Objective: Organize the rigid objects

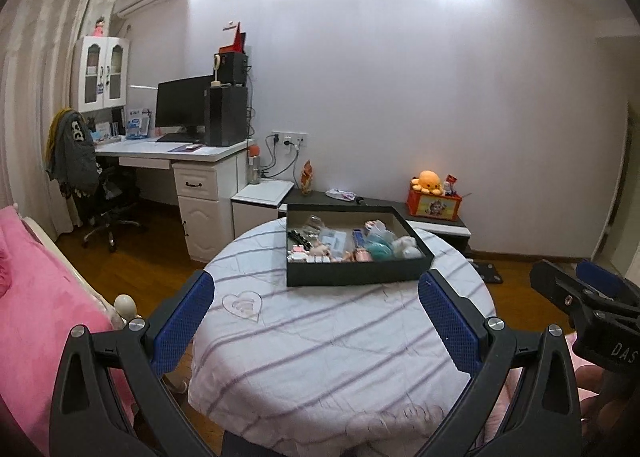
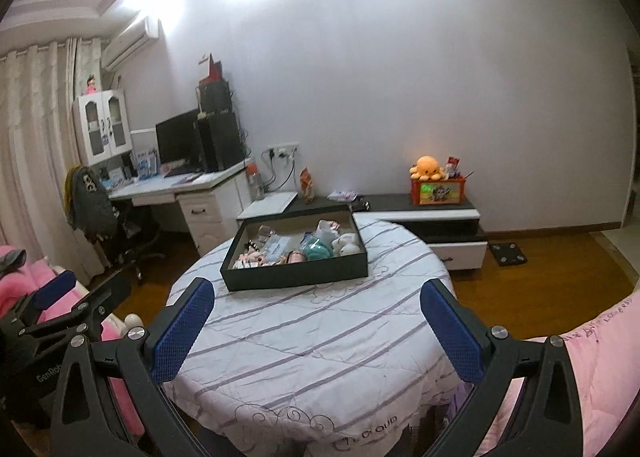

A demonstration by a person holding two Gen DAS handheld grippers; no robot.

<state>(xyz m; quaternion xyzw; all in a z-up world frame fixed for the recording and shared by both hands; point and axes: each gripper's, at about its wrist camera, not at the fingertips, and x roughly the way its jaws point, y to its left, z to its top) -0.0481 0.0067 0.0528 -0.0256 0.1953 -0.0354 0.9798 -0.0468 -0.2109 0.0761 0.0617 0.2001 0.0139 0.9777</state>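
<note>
Black tray [image 1: 352, 275] on the far half of a round table [image 1: 320, 357], draped in a white cloth with lilac stripes. Packed with small items: a teal piece [image 1: 380, 249], a white plush [image 1: 406, 247], clear packets, pink and white bits toward the near left corner; too small to name further. Bare striped cloth between tray and camera.

Left gripper [image 1: 320, 321] hovering over the near edge of the table, blue pads [image 1: 182, 327] spread wide, nothing between them, touching nothing. Right gripper [image 2: 320, 325] likewise spread wide and empty, also above the near cloth and well short of the tray.

From the left wrist view: right gripper [image 1: 588, 297] seen from the side at the right edge, blue pad visible; pink bedding [image 1: 36, 297] along the left; a heart outline stitched into the cloth.

From the right wrist view: left gripper [image 2: 52, 305] at the left edge, jaws apart; pink fabric with handwriting at lower right; printed lettering on the cloth's near hem; a black scale [image 2: 508, 253] on the wooden floor.

In both: desk with monitor [image 1: 182, 107], low cabinet, orange octopus plush [image 1: 428, 181] on a red box.
</note>
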